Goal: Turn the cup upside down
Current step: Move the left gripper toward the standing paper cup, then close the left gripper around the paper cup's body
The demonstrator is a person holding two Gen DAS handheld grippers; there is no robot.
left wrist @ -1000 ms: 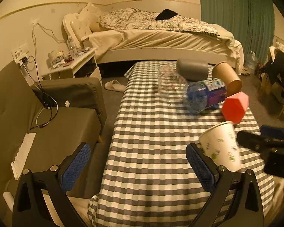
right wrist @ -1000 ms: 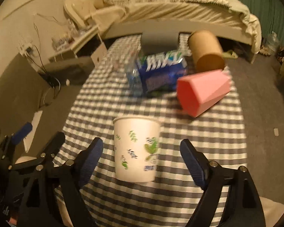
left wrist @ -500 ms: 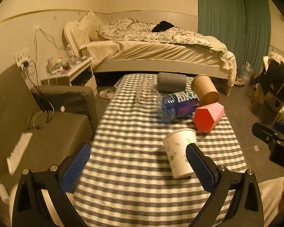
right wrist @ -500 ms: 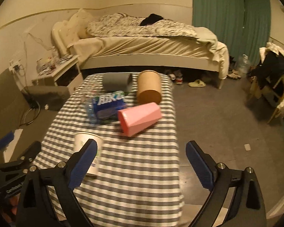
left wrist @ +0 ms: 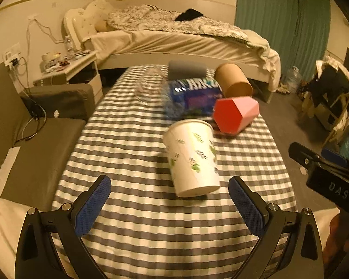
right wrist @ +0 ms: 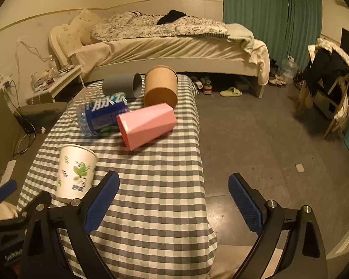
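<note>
The left gripper point(left wrist: 166, 200) hangs low over the near end of the table with its jaws spread wide and nothing between the blue pads, and the white paper cup point(left wrist: 192, 157) with green leaf prints stands just beyond them, slightly right of the gap's centre. The right gripper point(right wrist: 173, 200) is likewise spread wide and empty, aimed past the right edge of the table toward the floor; in its view the same cup point(right wrist: 75, 171) sits off to the left, outside its jaws. The cup stands with its wide rim up and narrow base on the checked tablecloth point(left wrist: 128, 139), so by my reading the flip is not yet done: nothing grips the cup, and grasping, turning over and setting it down on its rim all appear to remain. Farther along the table lies a cluster well apart from the cup's near side: a pink faceted cup point(left wrist: 236, 114) on its side, a blue-labelled plastic bottle point(left wrist: 190, 97), a brown paper cup point(left wrist: 233, 82), a grey cup point(left wrist: 187, 69) and a clear glass point(left wrist: 149, 88).
</note>
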